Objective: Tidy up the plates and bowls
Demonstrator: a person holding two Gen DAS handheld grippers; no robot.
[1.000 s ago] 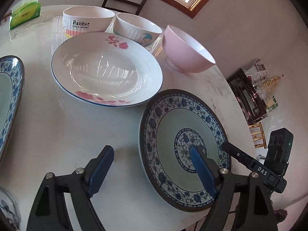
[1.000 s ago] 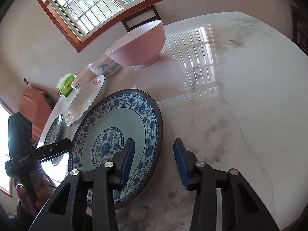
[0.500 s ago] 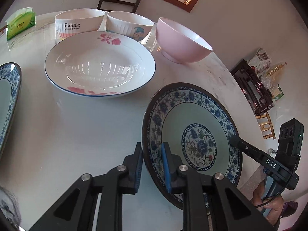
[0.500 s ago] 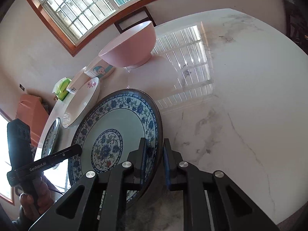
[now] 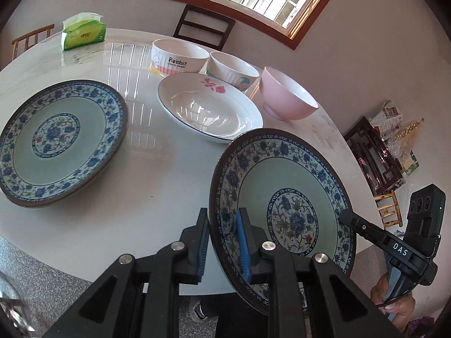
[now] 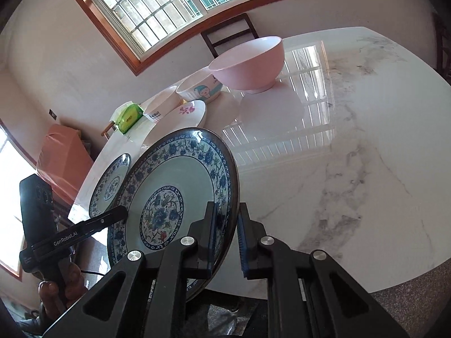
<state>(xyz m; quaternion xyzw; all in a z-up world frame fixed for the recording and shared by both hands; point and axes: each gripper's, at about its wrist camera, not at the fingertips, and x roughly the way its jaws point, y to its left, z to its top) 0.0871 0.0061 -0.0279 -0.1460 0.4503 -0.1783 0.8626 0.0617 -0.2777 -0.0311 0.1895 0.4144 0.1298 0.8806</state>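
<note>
Both grippers hold one blue-patterned plate point(image 5: 284, 205) lifted and tilted above the table's near edge. My left gripper point(image 5: 222, 239) is shut on its left rim; my right gripper point(image 6: 227, 239) is shut on its right rim, where the plate point(image 6: 180, 186) also shows. A second blue-patterned plate point(image 5: 59, 138) lies flat at the left. A white rose plate point(image 5: 208, 107) sits in the middle. Behind it stand a Rabbit bowl point(image 5: 179, 59), a cartoon bowl point(image 5: 232, 69) and a pink bowl point(image 5: 287, 98).
The round marble table point(image 5: 146, 186) carries a green tissue pack point(image 5: 81, 32) at the far left. Dark chairs point(image 5: 203, 25) stand behind the table under the window. A dark cabinet with clutter point(image 5: 377, 152) sits on the floor to the right.
Both grippers closed on the plate's opposite rims, then lifted it off the table and drew it toward the near edge, tilted. The other blue plate came into fuller view.
</note>
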